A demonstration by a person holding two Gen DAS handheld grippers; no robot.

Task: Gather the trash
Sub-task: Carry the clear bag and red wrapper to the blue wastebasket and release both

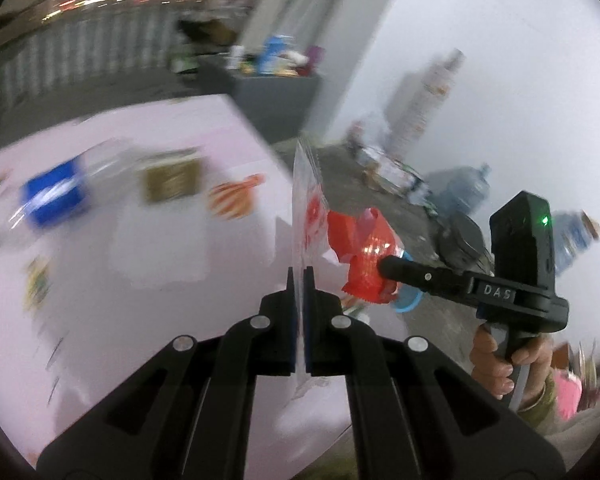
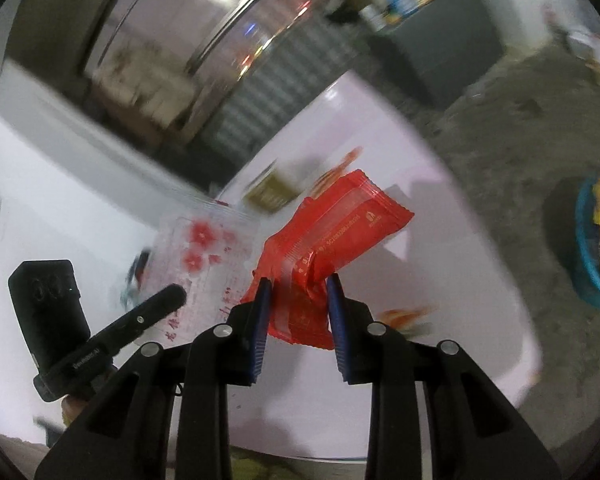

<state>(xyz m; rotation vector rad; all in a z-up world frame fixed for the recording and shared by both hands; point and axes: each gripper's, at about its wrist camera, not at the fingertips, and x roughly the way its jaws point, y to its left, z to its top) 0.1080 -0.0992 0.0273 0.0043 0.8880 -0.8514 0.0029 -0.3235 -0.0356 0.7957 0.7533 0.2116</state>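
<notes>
Motion blur smears the table's wrappers (image 1: 172,180); the blue basket (image 2: 598,240) is cut off.

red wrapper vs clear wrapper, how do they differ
The red wrapper is opaque and crumpled; the clear wrapper is see-through with red flower prints and flat. The right gripper holds the red one with jaws partly apart; the left gripper pinches the clear one fully shut. Both are lifted off the table.

My pale pink counter (image 1: 100,320) is carrying blurred litter. A blue-labelled bottle (image 1: 52,196), an olive packet (image 1: 172,180) and an orange-striped wrapper (image 1: 232,198) are lying on it.
</notes>
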